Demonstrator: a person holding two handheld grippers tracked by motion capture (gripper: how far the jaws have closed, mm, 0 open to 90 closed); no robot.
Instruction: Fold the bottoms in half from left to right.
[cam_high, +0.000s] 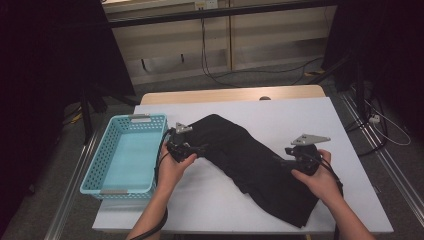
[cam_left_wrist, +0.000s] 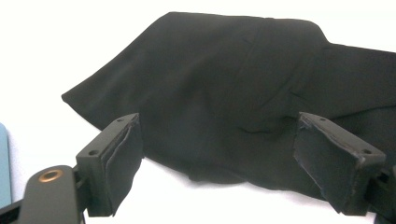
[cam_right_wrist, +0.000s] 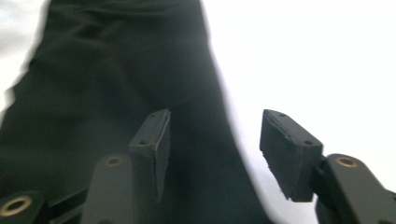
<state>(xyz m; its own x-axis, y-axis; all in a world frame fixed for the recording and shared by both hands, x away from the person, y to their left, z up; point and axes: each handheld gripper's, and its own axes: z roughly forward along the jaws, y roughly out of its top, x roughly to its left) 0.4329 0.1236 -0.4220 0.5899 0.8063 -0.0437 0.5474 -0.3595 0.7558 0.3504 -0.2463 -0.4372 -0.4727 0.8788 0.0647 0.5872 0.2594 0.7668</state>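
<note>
Because the left tongs (cam_high: 197, 149) stand spread at the near edge of the black garment (cam_high: 250, 162), with nothing pinched between their pads, they seem poised to take hold of that upper end rather than carry it. The right tongs (cam_high: 285, 159) are likewise parted, hovering over the cloth's lower stretch near its right border without gripping it. The garment lies slantwise across the white table (cam_high: 320, 120), just beside the empty turquoise basket (cam_high: 95, 172), probably so it can be folded and dropped in.
</note>
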